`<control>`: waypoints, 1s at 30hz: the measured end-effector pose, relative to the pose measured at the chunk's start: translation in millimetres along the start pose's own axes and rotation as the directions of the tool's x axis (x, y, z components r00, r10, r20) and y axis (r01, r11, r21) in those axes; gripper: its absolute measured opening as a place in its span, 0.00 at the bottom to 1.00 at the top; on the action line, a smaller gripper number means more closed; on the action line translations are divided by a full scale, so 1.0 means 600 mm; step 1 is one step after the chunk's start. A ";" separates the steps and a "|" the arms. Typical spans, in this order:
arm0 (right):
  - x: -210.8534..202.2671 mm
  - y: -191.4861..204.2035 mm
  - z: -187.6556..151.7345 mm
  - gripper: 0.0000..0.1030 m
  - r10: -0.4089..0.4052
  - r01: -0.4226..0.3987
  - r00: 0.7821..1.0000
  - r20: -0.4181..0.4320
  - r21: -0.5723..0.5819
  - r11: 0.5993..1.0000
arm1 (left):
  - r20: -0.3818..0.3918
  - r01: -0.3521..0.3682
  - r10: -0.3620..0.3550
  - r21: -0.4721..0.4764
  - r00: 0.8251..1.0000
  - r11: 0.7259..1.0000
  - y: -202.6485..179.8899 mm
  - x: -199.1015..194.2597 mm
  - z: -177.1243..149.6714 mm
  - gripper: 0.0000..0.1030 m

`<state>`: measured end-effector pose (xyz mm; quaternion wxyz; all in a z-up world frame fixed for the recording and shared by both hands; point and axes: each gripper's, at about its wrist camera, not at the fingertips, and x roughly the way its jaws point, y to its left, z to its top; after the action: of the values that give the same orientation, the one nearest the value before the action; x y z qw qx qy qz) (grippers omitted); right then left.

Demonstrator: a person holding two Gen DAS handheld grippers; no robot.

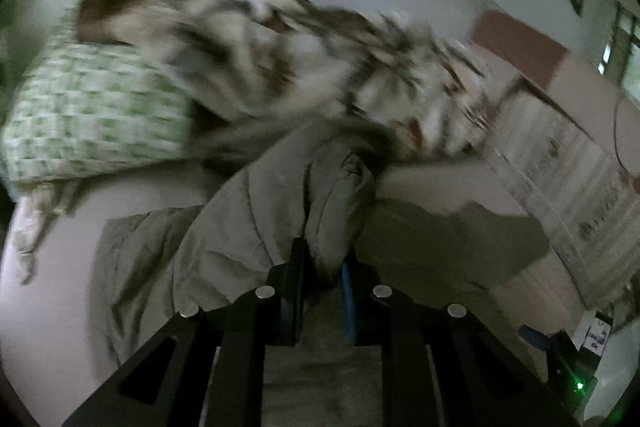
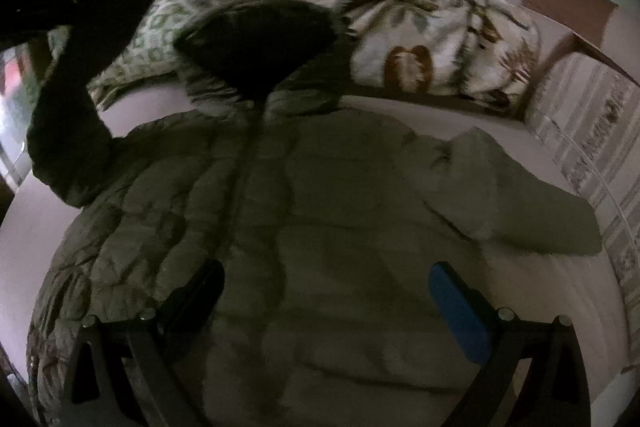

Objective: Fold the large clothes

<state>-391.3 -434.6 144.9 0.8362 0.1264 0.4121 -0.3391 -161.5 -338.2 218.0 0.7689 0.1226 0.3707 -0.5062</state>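
Olive padded jacket (image 2: 320, 211) is laid front-up on the bed (image 2: 520, 267), one sleeve lifted for folding.
Sleeve fabric is pinched by the left gripper (image 1: 324, 267); the right gripper (image 2: 328, 291) is held wide open, empty; the sleeve is probably to be carried across.

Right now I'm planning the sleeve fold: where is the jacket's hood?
In the right wrist view the hood lies top centre, at the jacket collar, touching the patterned blanket behind it.

One jacket (image 2: 320, 227), one pillow (image 1: 92, 115), one blanket (image 2: 420, 39), two grippers (image 2: 332, 303)
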 end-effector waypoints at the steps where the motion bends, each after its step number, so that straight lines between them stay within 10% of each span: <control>1: 0.000 -0.012 -0.002 1.00 -0.005 0.005 1.000 0.001 0.012 1.000 | -0.020 0.021 -0.021 0.007 1.000 1.000 -0.028 0.026 -0.009 0.16; 9: 0.007 -0.093 -0.024 1.00 -0.035 0.037 0.999 -0.020 0.094 0.995 | -0.262 0.106 -0.123 -0.078 0.957 0.991 -0.129 0.231 -0.097 0.31; 13: 0.009 -0.118 -0.024 1.00 -0.043 0.045 0.999 -0.023 0.120 0.992 | -0.269 0.073 -0.088 -0.065 0.959 0.995 -0.123 0.222 -0.122 0.65; 18: 0.031 -0.118 -0.005 1.00 0.008 -0.004 1.000 -0.030 0.133 0.991 | -0.192 0.079 -0.091 -0.069 0.977 0.994 -0.076 0.137 -0.105 0.69; 23: 0.112 -0.099 0.036 1.00 0.152 -0.134 0.983 -0.101 0.162 0.978 | -0.085 -0.120 0.113 -0.073 0.990 0.990 0.032 0.070 -0.101 0.74; 30: 0.210 -0.050 0.086 1.00 0.186 -0.160 0.971 -0.153 0.170 0.972 | -0.126 -0.400 0.388 -0.097 0.913 0.911 0.183 0.071 -0.133 0.74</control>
<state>-326.2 -540.2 81.7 0.8124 0.2553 0.4404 -0.2843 -92.4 -272.6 112.4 0.8409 0.1745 0.4078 -0.3102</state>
